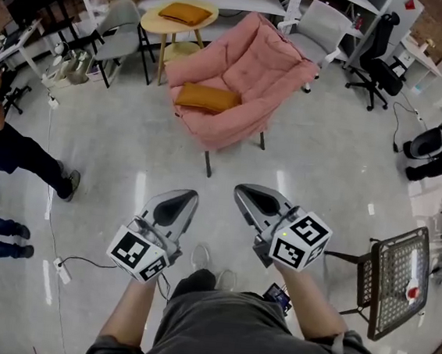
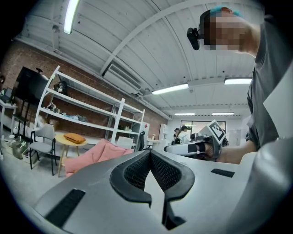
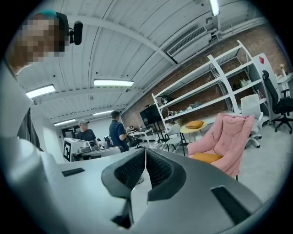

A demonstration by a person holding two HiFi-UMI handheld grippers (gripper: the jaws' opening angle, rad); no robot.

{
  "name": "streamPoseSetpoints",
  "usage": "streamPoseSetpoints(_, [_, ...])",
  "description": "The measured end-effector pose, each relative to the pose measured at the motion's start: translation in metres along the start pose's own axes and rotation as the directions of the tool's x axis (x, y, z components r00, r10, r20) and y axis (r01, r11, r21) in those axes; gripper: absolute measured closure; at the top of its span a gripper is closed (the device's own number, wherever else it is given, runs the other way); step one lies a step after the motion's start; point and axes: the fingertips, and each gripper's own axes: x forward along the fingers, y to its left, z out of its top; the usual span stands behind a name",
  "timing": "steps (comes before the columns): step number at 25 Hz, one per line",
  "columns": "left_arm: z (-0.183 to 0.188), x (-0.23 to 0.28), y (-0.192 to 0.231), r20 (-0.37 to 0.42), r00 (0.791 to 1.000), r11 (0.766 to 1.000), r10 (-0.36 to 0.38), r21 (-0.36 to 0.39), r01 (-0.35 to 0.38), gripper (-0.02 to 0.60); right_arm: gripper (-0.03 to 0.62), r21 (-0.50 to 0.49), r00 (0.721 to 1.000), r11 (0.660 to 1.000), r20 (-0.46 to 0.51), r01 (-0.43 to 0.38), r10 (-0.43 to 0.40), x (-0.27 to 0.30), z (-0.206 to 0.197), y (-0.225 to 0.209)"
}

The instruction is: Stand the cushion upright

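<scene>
An orange cushion lies flat on the seat of a pink armchair, a few steps ahead of me. In the right gripper view the cushion shows on the armchair at the right. The left gripper view shows the armchair at the lower left. A second orange cushion lies on a round yellow table behind the chair. My left gripper and right gripper are held level over the floor, well short of the chair. Both are shut with nothing between the tips.
Grey chairs stand left and right of the armchair, a black office chair further right. A wire basket stand is at my right. A person's legs stand at the left, with a cable and power strip on the floor.
</scene>
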Motion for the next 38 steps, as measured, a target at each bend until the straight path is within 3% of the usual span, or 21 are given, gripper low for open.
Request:
streamPoseSetpoints(9, [0.026,0.018,0.108,0.009,1.0,1.0,-0.017,0.026,0.017,0.569,0.577,-0.024,1.0,1.0,0.014,0.015,-0.015,0.101,0.033,-0.027])
streamPoseSetpoints(19, [0.037,0.049,0.181,-0.005,1.0,1.0,-0.014,0.026,0.015,0.569,0.577,-0.011,1.0,1.0,0.005,0.024,-0.024,0.164,0.053,-0.071])
streamPoseSetpoints(28, [0.024,0.125,0.249,-0.025,1.0,1.0,0.017,0.007,-0.017,0.569,0.577,-0.007,1.0,1.0,-0.022,0.003,-0.003,0.219,0.062,-0.162])
streamPoseSetpoints(38, [0.02,0.247,0.331,-0.067,0.994,0.995,0.092,-0.022,-0.094,0.571,0.577,0.009,0.994,0.998,-0.09,-0.066,0.067,0.282,0.091,-0.298])
